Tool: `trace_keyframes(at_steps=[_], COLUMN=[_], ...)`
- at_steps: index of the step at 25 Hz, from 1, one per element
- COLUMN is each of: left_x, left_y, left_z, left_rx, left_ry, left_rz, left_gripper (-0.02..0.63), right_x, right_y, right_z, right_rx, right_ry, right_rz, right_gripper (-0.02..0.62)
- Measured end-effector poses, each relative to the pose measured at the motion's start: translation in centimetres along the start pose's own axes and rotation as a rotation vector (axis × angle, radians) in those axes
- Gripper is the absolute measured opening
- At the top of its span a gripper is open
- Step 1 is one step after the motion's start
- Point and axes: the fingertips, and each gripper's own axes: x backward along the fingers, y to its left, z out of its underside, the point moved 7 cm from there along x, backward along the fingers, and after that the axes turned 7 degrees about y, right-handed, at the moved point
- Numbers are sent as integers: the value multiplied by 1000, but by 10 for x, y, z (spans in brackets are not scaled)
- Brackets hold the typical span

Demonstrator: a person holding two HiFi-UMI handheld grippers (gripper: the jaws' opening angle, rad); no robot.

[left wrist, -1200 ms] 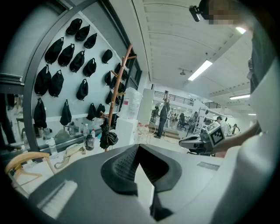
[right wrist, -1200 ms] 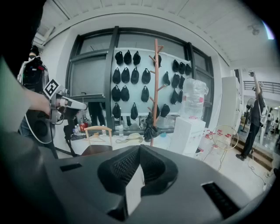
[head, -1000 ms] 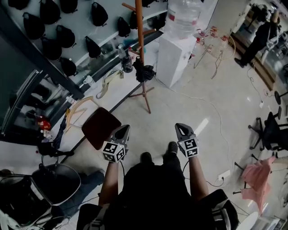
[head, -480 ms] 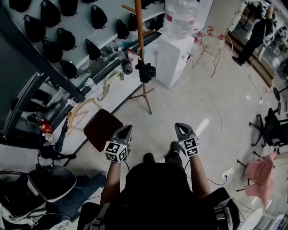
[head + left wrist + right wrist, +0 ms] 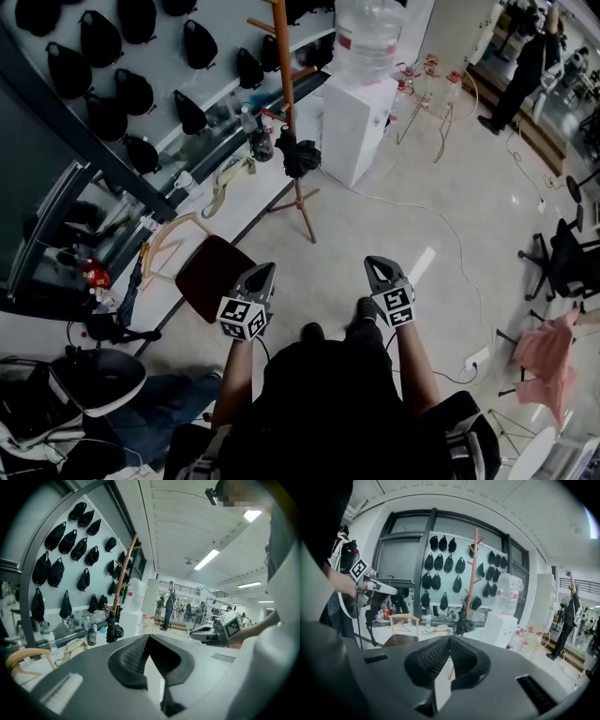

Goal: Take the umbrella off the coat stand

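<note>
A folded black umbrella (image 5: pixel 298 155) hangs on the orange wooden coat stand (image 5: pixel 287 84) across the floor from me; it also shows in the left gripper view as the umbrella (image 5: pixel 113 632) and in the right gripper view as the umbrella (image 5: pixel 463 626) on the stand (image 5: pixel 471 569). My left gripper (image 5: pixel 262 272) and right gripper (image 5: pixel 375 266) are held side by side in front of my body, well short of the stand. Both have their jaws closed together with nothing between them.
A white water dispenser (image 5: pixel 361 112) with a large bottle stands right of the stand. A dark-seated wooden chair (image 5: pixel 212 272) is near my left gripper. Black bags (image 5: pixel 131 89) hang on the wall above a counter. Cables (image 5: pixel 450 234) lie on the floor; a person (image 5: pixel 520 70) stands far right.
The head view has drifted a little, so the coat stand and chair sit slightly further left and up in the picture. Both grippers stay where they were, jaws closed.
</note>
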Motion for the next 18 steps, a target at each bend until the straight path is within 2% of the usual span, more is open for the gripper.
trace_keyframes(at_steps=[11,18], left_x=[-7,-12], left_y=[0,-1], left_z=[-7,-14], left_rx=[-24,-24], left_ry=[-8,-18], left_rz=[10,-10], left_gripper=[0,0], right_x=[-2,-9], right_y=[5,-9], right_z=[9,-2], right_rx=[-14,6], right_ry=[6,-19], right_rz=[-4,-14], right_gripper=[3,2])
